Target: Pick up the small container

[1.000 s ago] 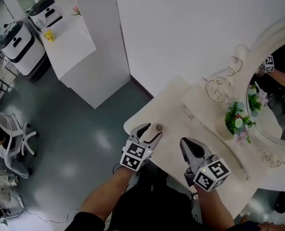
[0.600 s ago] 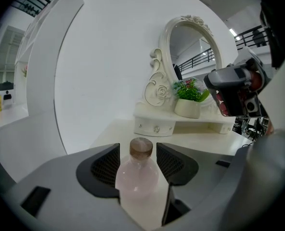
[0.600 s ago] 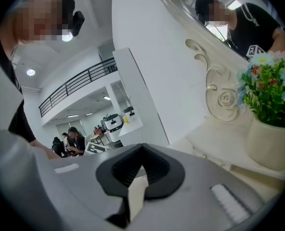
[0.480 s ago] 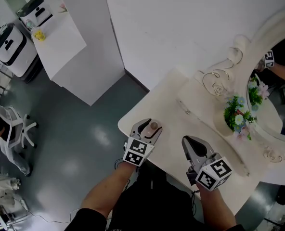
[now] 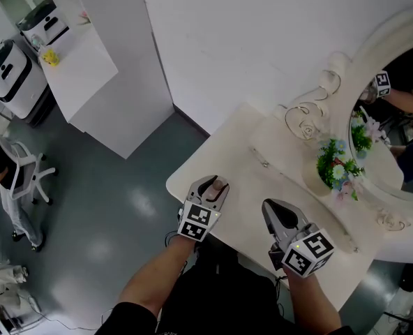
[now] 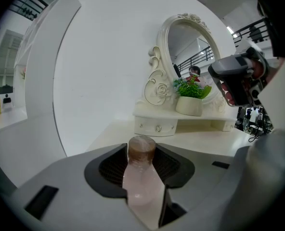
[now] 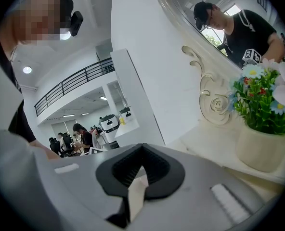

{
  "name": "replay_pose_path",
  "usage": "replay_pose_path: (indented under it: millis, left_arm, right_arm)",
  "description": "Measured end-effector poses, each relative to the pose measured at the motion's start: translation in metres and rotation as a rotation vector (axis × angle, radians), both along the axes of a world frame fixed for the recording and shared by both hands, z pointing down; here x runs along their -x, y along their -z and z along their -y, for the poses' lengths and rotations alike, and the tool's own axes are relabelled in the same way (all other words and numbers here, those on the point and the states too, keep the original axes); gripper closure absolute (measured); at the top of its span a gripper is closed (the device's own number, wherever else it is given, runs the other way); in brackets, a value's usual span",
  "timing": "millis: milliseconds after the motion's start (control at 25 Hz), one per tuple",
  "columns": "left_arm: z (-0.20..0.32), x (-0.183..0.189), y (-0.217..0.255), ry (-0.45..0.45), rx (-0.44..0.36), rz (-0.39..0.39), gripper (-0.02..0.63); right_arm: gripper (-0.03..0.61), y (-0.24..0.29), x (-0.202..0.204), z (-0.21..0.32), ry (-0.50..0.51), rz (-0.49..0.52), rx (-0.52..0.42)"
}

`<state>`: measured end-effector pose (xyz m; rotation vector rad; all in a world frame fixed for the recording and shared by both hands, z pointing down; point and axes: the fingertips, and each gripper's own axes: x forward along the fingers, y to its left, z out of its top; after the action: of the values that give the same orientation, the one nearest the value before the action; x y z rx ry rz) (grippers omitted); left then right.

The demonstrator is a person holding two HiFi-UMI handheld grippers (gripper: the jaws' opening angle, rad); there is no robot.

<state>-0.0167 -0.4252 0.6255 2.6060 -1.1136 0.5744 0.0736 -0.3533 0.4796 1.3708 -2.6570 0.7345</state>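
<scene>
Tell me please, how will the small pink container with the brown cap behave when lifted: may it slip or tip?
The small container looks smooth and narrow, so it may slip. The left tool is closing its jaws on it near the cap, so the body might swing or tilt. It seems small, so probably light.

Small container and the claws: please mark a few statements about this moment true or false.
1. The small container stands between the left claw's jaws. True; the jaws are closing on it.
2. The right claw holds the container. False: nothing is between its jaws.
3. The container has a brownish cap. True.
4. The potted flowers stand on the floor. False: they stand on the dresser's raised shelf, in front of the mirror.
</scene>
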Motion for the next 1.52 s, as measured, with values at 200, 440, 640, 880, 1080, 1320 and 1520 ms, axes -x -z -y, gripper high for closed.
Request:
replay_pose_path:
  millis: [200,440,640,880,1080,1320,1520]
  left_arm:
    - [-0.001,-0.002,-0.001,0.012,-0.023,0.024,0.465]
    - [0.0,0.0,0.008,0.045,0.006,-0.015,0.469]
    - [-0.006,0.0,0.031,0.008,-0.014,-0.029,0.469]
    - [-0.015,0.01,0.06,-0.012,-0.032,-0.028,0.469]
    - [-0.021,0.02,0.096,-0.04,-0.054,-0.024,0.469]
    - [-0.028,0.028,0.14,-0.056,-0.069,-0.034,0.469]
    - [-0.031,0.028,0.179,-0.06,-0.105,-0.037,0.469]
  right_arm:
    - [0.569,0.005,0.003,-0.005,0.002,-0.012,-0.008]
    - [0.569,0.01,0.005,-0.009,-0.011,-0.03,-0.015]
    - [0.569,0.021,0.009,-0.011,-0.033,-0.037,-0.038]
    - [0.569,0.038,0.017,-0.018,-0.067,-0.04,-0.08]
    - [0.569,0.054,0.02,-0.026,-0.101,-0.034,-0.117]
    - [0.569,0.066,0.014,-0.029,-0.108,-0.031,-0.165]
    - [0.569,0.074,0.002,-0.027,-0.088,-0.026,-0.182]
